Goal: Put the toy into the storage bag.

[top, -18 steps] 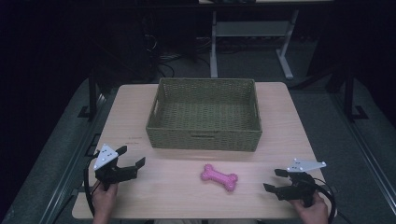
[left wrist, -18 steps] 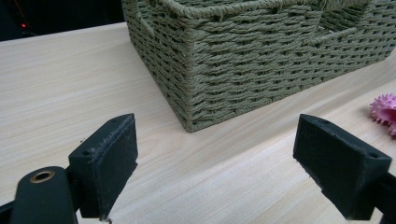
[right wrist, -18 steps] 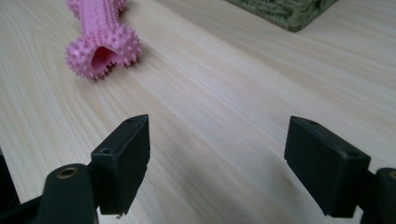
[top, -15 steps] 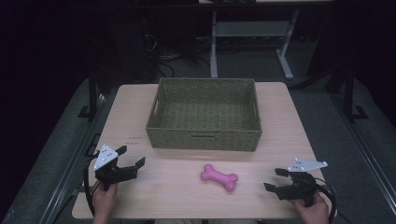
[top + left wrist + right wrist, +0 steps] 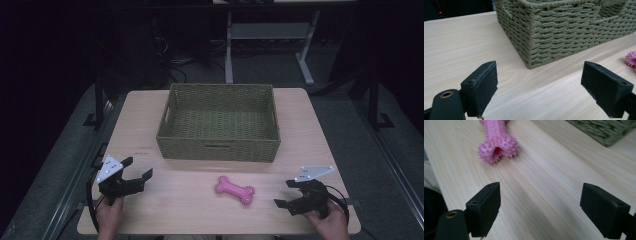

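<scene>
- the pink bone toy (image 5: 234, 189) lies flat on my table (image 5: 320, 145), near the front edge and a little right of centre, just in front of the basket's near wall but clear of it.
- the surface is pale wood grain, bare around the toy; the room beyond the far edge is dark, with white desk legs (image 5: 229, 55) and cables on the floor.
- the woven green basket (image 5: 218, 148) sits at mid table, on the far side of the toy.
- my right gripper (image 5: 291, 195) rests at the near right, close to the toy, jaws spread wide with nothing between them.
- my left gripper (image 5: 136, 172) rests at the near left, well apart from the toy, jaws likewise spread and holding nothing; the basket's corner lies ahead of it.
- nothing stands between either gripper and the toy.
</scene>
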`<action>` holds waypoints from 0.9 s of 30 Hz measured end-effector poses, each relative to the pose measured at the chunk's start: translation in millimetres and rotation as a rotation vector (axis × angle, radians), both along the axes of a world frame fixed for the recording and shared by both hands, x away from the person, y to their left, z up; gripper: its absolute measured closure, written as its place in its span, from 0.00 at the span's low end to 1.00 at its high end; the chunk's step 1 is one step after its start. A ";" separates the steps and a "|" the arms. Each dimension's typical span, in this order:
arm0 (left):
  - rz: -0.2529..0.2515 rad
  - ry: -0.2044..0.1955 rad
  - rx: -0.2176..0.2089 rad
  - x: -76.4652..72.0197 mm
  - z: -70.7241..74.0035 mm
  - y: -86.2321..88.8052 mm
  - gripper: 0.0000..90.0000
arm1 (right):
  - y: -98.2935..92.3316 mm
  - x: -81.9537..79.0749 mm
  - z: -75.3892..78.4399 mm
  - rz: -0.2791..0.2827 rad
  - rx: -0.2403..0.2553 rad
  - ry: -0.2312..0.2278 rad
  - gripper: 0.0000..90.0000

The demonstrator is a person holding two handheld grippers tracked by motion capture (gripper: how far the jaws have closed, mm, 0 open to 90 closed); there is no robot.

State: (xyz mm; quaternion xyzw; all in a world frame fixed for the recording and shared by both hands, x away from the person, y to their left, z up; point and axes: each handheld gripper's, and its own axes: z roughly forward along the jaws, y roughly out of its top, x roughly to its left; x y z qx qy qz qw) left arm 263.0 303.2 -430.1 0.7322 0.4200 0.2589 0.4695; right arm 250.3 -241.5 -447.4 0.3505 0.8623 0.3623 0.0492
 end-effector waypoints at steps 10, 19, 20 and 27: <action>0.002 0.004 -0.002 1.3 -0.5 1.0 0.15 | 11.9 6.5 9.5 0.047 -0.009 0.012 0.17; 0.009 0.006 -0.006 0.7 -0.8 2.6 0.15 | 24.4 14.6 22.6 0.088 -0.033 0.023 0.17; 0.007 0.007 -0.005 0.9 -0.8 3.0 0.15 | 26.2 15.8 23.7 0.095 -0.033 0.018 0.17; 0.004 0.009 -0.003 1.5 -1.1 2.5 0.15 | 37.2 22.7 29.8 0.129 -0.054 0.018 0.17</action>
